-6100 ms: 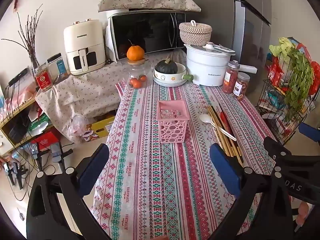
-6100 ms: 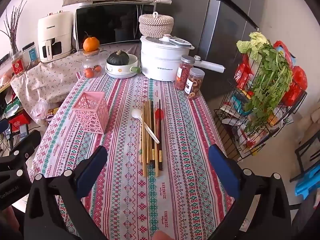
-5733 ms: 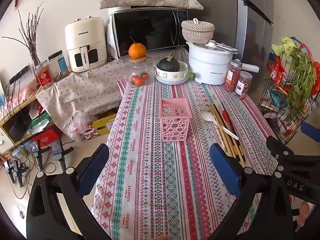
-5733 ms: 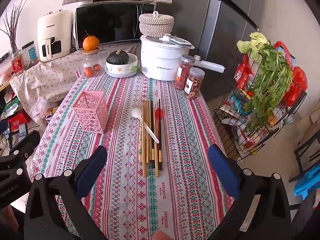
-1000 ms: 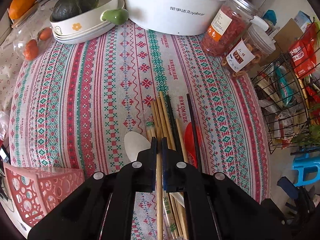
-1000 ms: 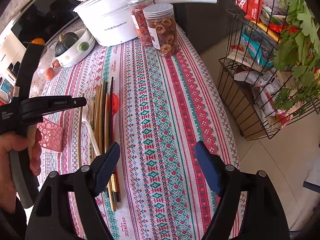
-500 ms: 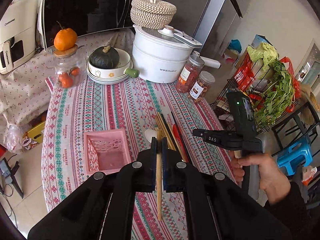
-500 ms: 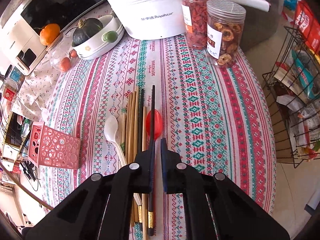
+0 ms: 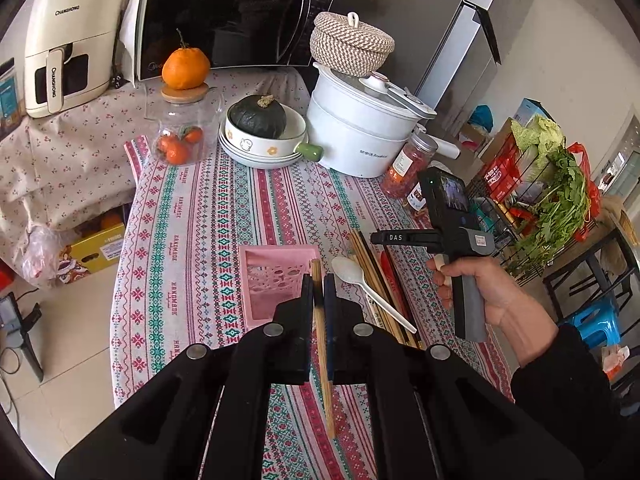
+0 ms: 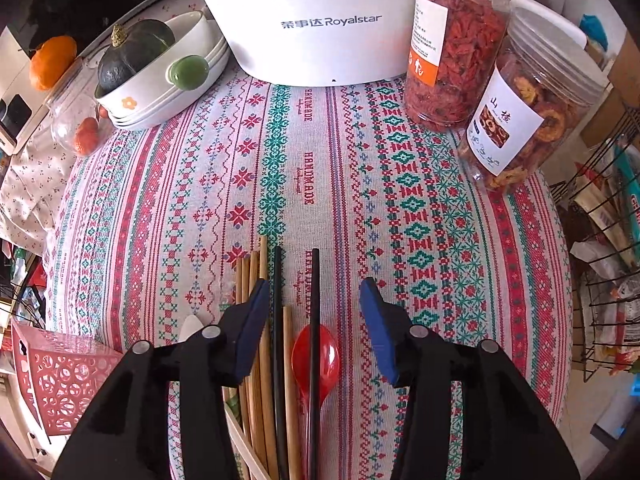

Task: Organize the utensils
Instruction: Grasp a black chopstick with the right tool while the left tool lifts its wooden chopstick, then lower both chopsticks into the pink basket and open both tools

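Barely begun: pink basket [image 9: 280, 276] on the worktop [image 9: 192, 216] apparently empty inside, though only partly seen. Left hand-held gripper [image 9: 319, 300] clenched on one bamboo chopstick [image 9: 322, 356], carried just beside the basket's near right corner. Right hand-held gripper [image 10: 312, 300] spread, jaws having just widened, straddling a black chopstick [image 10: 315, 280] and red spoon [image 10: 315, 354] without pressing either. Remaining chopsticks [image 10: 256, 344] lying in a row. White spoon [image 9: 352, 270] plain only from the left camera; red spoon clear only from the right.

Black tool [image 10: 312, 300] with blue pads [image 10: 376, 316], silver screws; black sleeve [image 9: 560, 392].
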